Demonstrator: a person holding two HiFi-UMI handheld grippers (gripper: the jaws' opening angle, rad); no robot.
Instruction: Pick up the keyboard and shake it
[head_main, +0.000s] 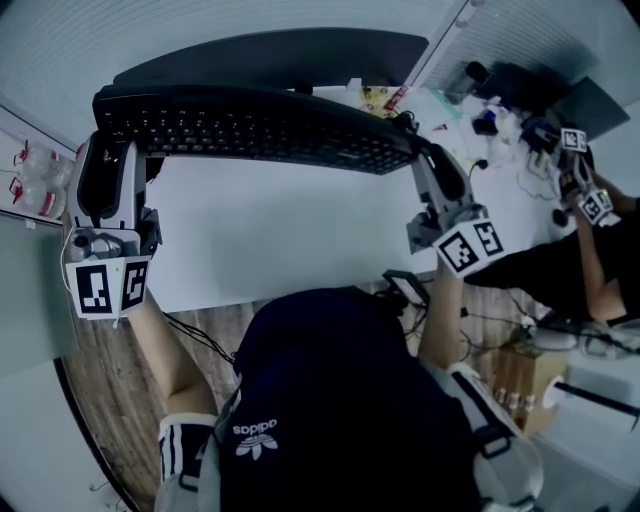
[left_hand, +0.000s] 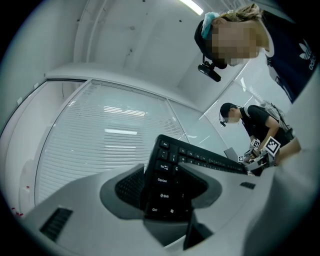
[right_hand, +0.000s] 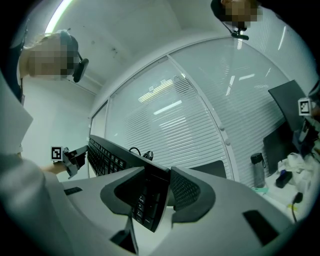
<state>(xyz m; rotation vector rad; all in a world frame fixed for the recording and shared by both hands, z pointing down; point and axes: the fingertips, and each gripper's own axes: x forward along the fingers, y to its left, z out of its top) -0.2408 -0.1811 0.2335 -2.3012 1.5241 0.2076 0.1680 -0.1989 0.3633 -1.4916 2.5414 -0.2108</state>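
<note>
Keyboard (head_main: 260, 130): one, black, raised, with the desk (head_main: 280, 245) well below it. Left tongs (head_main: 108, 150) clamped on the keyboard's left end, right tongs (head_main: 425, 160) on its right end. Status: pick-up judged done, shaking outstanding.

Both keyboard (head_main: 260, 135) ends concealed between jaws of left gripper (head_main: 108, 135) and right gripper (head_main: 420, 150). Clutter (head_main: 500, 110) on table (head_main: 280, 240) too small to identify.
</note>
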